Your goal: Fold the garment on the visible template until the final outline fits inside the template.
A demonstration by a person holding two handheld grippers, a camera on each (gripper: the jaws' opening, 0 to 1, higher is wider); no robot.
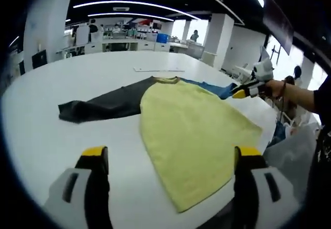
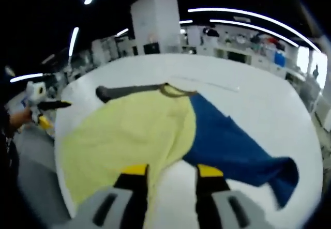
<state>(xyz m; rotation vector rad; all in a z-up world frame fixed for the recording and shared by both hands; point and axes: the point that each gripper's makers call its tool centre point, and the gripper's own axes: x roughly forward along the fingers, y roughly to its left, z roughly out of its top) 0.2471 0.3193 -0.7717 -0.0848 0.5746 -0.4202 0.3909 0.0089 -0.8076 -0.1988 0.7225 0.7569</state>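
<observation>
Two claws, one per hand, both with jaws spread apart and holding nothing. Left claw [image 1: 170,159], in the left gripper view, hangs over the near edge of the white counter [image 1: 46,136], its yellow-tipped jaws straddling the yellow body panel of the shirt [image 1: 191,125]. Right claw [image 2: 168,173], in the right gripper view, hovers just above the shirt [image 2: 139,131] where the yellow panel meets the blue sleeve [image 2: 232,151]; whether its tips touch the cloth cannot be told.

One shirt lies flat and spread on the counter [image 2: 269,100], with one dark sleeve [image 1: 98,105], one blue sleeve [image 1: 212,88] and one neck opening [image 2: 173,90] at the far side. Judged from its drape, the cloth is light, soft and limp: it should bend anywhere, hold no shape when lifted, and slide readily on the smooth top. Best holds are probably the sleeve cuffs, the hem corners and the shoulder seams, pinched at an edge so that a single layer is taken.

One thin pale strip [image 1: 158,69] lies on the counter beyond the collar; no template outline can be made out.
</observation>
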